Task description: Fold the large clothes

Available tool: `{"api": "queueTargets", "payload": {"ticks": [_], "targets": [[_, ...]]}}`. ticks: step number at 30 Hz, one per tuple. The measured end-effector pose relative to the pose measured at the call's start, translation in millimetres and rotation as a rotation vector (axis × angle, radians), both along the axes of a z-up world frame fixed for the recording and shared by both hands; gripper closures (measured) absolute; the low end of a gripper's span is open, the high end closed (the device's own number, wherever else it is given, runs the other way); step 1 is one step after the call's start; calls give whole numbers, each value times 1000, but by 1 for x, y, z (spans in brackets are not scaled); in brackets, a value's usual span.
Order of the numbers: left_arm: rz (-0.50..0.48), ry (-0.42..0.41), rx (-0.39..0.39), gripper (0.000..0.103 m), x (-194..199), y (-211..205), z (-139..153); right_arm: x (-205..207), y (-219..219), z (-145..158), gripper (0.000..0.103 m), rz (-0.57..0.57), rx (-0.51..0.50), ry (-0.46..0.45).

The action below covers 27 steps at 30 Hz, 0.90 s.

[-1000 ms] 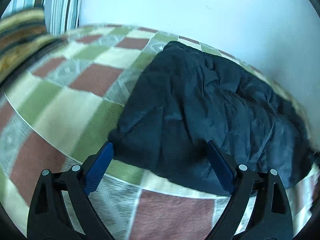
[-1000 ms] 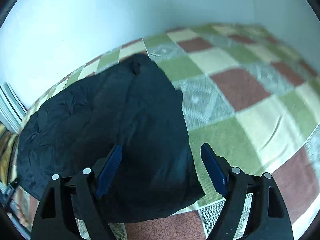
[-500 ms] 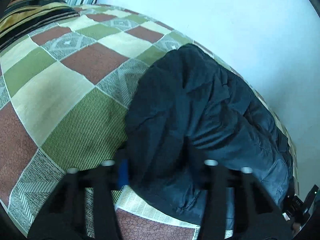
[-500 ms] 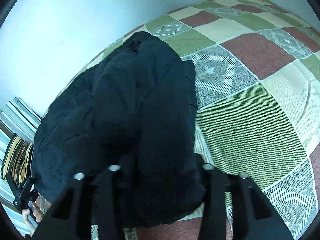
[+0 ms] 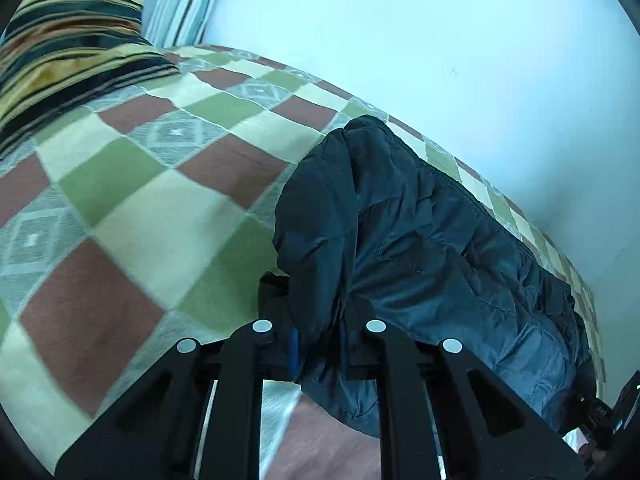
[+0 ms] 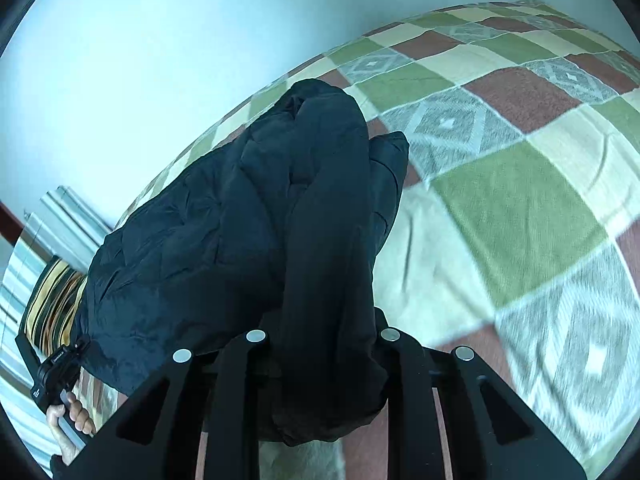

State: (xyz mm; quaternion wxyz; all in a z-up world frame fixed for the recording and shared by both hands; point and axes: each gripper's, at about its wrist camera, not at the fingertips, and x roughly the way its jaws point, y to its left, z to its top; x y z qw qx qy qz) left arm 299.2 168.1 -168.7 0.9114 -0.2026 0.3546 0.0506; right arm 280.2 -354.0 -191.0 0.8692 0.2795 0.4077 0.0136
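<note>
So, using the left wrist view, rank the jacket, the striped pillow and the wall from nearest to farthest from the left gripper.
1. Jacket: clamped in the left gripper.
2. Striped pillow: far left, at the bed's head.
3. Wall: behind the bed; hard to call against the pillow.

**Both grippers now clamped on the jacket**

A second ago the left gripper (image 5: 320,344) and right gripper (image 6: 324,344) stood spread above the near edge of the flat jacket (image 5: 420,232). Now each pinches a bunch of it, and that edge is raised off the bedspread (image 5: 160,208).
</note>
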Motion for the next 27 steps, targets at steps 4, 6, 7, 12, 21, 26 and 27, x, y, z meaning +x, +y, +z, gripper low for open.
{"api": "queueTargets", "payload": {"ticks": [4, 6, 7, 12, 21, 26, 27], "targets": [[10, 15, 4, 90, -44, 21, 0, -31, 16, 2, 82, 34, 12, 8], [20, 28, -10, 90, -69, 35, -1, -51, 26, 2, 82, 57, 21, 13], [24, 30, -14, 90, -80, 41, -1, -60, 30, 2, 82, 66, 25, 17], [44, 51, 5, 90, -132, 63, 0, -106, 51, 5, 82, 93, 22, 16], [55, 73, 5, 89, -187, 87, 0, -164, 69, 2, 82, 118, 26, 35], [55, 87, 2, 87, -192, 91, -11, -169, 70, -3, 79, 116, 27, 40], [54, 90, 7, 85, -192, 91, -12, -166, 70, -3, 77, 115, 24, 42]]}}
